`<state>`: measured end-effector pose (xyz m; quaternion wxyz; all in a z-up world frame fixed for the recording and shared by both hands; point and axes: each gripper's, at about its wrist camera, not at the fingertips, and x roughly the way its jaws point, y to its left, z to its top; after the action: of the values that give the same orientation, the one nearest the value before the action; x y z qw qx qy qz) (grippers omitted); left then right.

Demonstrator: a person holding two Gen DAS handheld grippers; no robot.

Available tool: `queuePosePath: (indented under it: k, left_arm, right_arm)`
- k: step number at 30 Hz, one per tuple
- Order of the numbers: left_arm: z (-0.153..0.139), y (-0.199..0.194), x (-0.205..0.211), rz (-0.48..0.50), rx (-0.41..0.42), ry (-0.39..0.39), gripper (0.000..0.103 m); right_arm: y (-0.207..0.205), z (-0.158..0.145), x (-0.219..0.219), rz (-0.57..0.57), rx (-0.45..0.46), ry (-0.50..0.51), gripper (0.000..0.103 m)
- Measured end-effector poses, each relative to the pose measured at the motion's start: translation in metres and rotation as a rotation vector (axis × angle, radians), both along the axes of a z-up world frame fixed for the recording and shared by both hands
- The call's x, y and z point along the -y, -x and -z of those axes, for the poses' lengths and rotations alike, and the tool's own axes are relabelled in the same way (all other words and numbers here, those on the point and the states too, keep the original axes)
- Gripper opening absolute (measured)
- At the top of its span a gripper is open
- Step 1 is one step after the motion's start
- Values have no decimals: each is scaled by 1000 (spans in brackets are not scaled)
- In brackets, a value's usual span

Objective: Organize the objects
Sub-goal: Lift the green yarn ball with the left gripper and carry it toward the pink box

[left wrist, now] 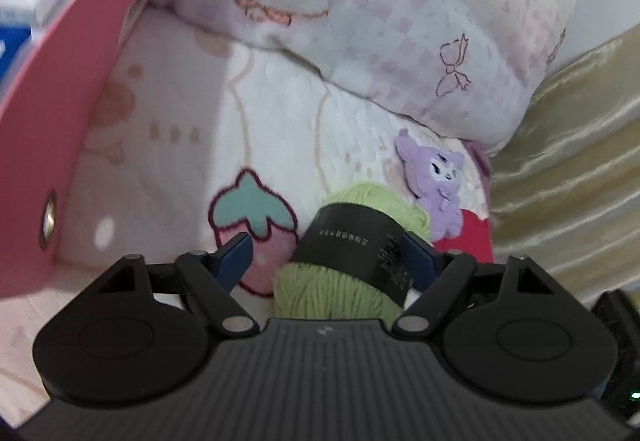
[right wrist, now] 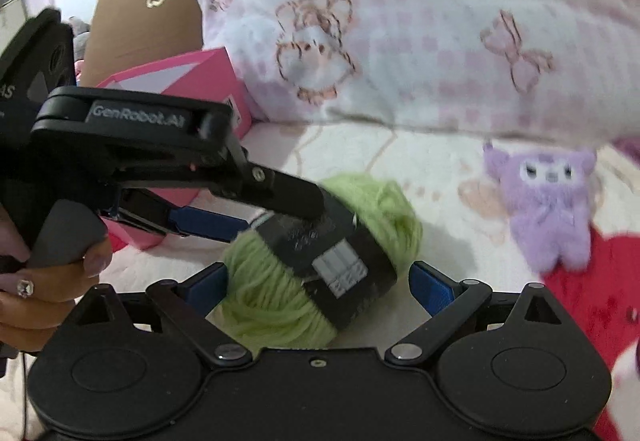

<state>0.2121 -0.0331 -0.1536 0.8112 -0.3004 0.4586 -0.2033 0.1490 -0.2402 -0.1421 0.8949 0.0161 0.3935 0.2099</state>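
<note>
A green yarn ball (left wrist: 340, 281) with a black paper band lies on the patterned bed cover. My left gripper (left wrist: 328, 257) is open, its blue fingers on either side of the yarn; the right finger touches the band, the left stands apart. In the right wrist view the yarn ball (right wrist: 320, 261) sits between the open blue fingers of my right gripper (right wrist: 320, 281), and the left gripper (right wrist: 256, 209) reaches in from the left over it. A purple plush toy (left wrist: 434, 185) lies just right of the yarn; it also shows in the right wrist view (right wrist: 548, 205).
A pink box (left wrist: 60, 113) stands at the left, also seen in the right wrist view (right wrist: 192, 85). A big pink checked pillow (left wrist: 380, 13) lies behind. A red item (left wrist: 468, 241) lies by the plush. A cardboard box (right wrist: 140, 21) stands at the back left.
</note>
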Motion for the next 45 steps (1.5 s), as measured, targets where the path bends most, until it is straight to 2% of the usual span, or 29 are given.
queuePosePath:
  k: [3, 4, 6, 10, 12, 17, 22, 24, 31, 36, 41, 45]
  left_arm:
    - [8, 2, -3, -17, -22, 79, 64]
    - [10, 2, -3, -26, -37, 94, 64]
    - [11, 3, -1, -48, -66, 126, 61]
    - [4, 7, 10, -22, -59, 79, 60]
    - [0, 9, 16, 0, -69, 70, 59]
    - [-11, 15, 28, 24, -48, -5, 60]
    - [-13, 21, 18, 2, -85, 48, 61]
    - [-16, 27, 17, -1, -82, 45, 61]
    - [-29, 46, 14, 36, -112, -42, 62]
    - [-45, 65, 8, 72, -93, -133, 62]
    - [-50, 79, -3, 103, -138, -113, 61]
    - [-54, 95, -5, 146, -121, -154, 61]
  right_arm:
    - [1, 8, 7, 50, -116, -104, 99]
    - [0, 10, 8, 55, -143, -136, 99]
    - [-2, 12, 9, 79, -156, -179, 99]
    - [-7, 19, 18, 188, -195, -303, 99]
    - [-6, 18, 20, 184, -185, -336, 98]
    - [7, 13, 10, 155, -90, -245, 95]
    - [11, 1, 6, 86, -62, -217, 90]
    - [13, -3, 6, 61, -51, -210, 90]
    - [25, -9, -2, -2, -100, -230, 89]
    - [36, -21, -16, -43, -109, -244, 89]
    - [56, -25, -17, -43, -128, -282, 89]
    - [66, -28, -24, -40, -144, -297, 89]
